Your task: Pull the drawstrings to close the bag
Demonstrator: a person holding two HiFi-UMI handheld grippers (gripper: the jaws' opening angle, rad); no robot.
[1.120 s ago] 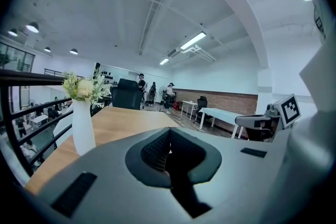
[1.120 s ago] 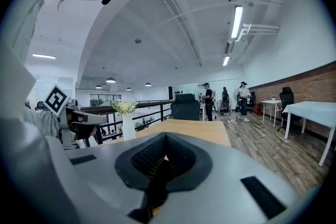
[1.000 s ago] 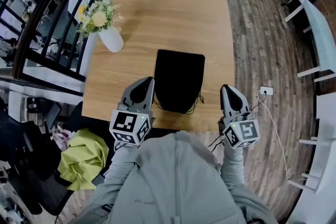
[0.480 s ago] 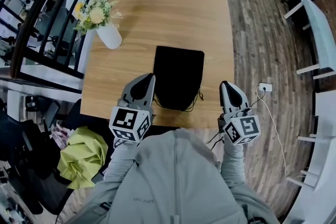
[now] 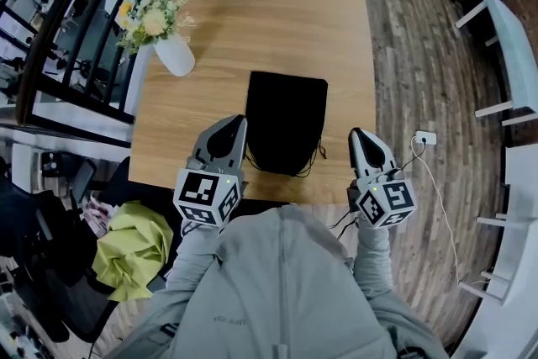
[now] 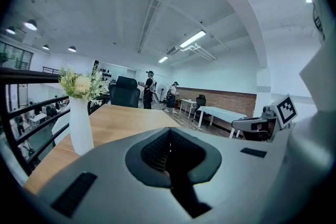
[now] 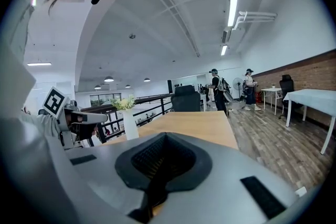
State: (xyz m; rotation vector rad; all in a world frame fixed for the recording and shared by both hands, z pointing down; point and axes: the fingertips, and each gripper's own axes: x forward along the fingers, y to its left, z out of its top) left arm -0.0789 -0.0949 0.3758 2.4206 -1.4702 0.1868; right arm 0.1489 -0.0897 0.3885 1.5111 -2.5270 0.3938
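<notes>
Head view showed a white vase (image 5: 175, 57) at ten o'clock on the table (image 5: 277, 13). The left gripper (image 5: 234, 125) hovered with fingers clenched, empty, beside the black bag (image 5: 287, 120) (drawstrings (image 5: 319, 154) trailing at its five o'clock). The right gripper (image 5: 358, 135), at the bag's four o'clock, was likewise clenched.

Wooden table (image 5: 277, 21) bears black bag (image 5: 287, 122), white vase (image 5: 175, 56).

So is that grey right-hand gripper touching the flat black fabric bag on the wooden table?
Apart. The head view shows bare wooden table between the right gripper and the black bag.
</notes>
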